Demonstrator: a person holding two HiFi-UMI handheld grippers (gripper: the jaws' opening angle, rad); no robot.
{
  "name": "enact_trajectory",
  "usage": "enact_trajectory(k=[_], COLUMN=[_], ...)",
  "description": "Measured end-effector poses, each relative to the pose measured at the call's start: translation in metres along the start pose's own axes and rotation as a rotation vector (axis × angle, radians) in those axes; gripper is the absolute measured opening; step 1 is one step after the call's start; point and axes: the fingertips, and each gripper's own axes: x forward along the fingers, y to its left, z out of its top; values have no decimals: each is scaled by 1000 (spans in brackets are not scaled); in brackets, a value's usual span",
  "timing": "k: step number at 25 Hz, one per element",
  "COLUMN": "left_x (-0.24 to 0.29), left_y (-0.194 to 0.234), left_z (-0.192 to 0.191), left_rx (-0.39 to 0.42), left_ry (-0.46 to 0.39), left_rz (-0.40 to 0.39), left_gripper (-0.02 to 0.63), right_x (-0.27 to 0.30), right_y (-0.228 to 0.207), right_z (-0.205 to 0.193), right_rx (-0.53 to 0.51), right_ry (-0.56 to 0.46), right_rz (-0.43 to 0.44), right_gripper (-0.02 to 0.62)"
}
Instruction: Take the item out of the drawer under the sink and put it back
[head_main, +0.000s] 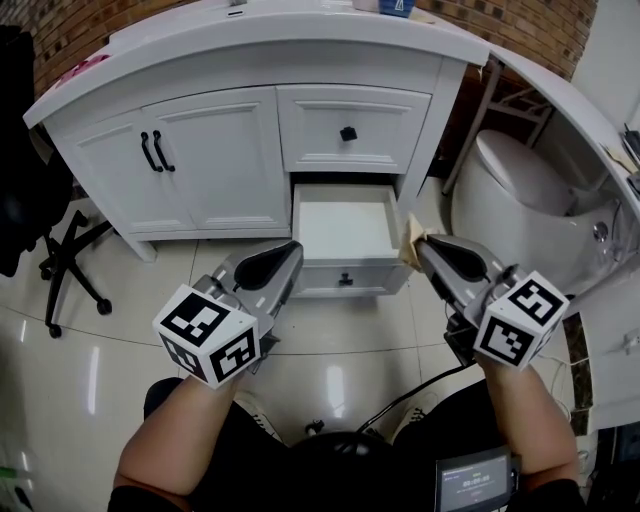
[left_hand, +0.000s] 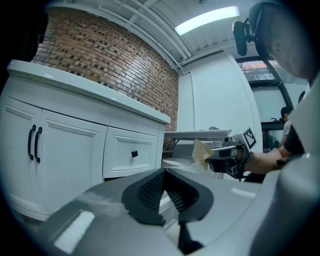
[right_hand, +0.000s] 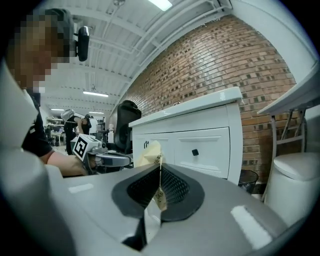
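Note:
The lower drawer (head_main: 345, 228) of the white sink cabinet (head_main: 215, 150) is pulled out, and its white inside looks bare. My right gripper (head_main: 422, 248) hovers just right of the drawer's front corner, shut on a thin tan paper packet (head_main: 410, 240). In the right gripper view the packet (right_hand: 151, 154) sticks up from between the closed jaws of the right gripper (right_hand: 159, 172). My left gripper (head_main: 292, 252) hangs at the drawer's left front corner. The left gripper view shows the left gripper (left_hand: 164, 174) shut with nothing in it, and beyond it the packet (left_hand: 201, 153).
Above the open drawer is a closed drawer with a black knob (head_main: 348, 133); double doors with black handles (head_main: 156, 151) are to the left. A white toilet (head_main: 525, 185) stands at the right, a black office chair (head_main: 55, 255) at the left. The floor is glossy tile.

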Motion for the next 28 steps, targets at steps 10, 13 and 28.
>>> enact_trajectory(k=[10, 13, 28], left_x=[3, 2, -4], left_y=[-10, -10, -16], left_z=[-5, -6, -4], left_rx=[22, 24, 43], left_ry=[32, 37, 29], left_rz=[-28, -27, -21], left_gripper=[5, 5, 5], right_x=[13, 14, 13], right_y=[2, 4, 6], right_z=[-11, -11, -13], right_rx=[-7, -22, -3], right_ry=[26, 30, 38], right_rz=[27, 30, 31], right_gripper=[12, 12, 12])
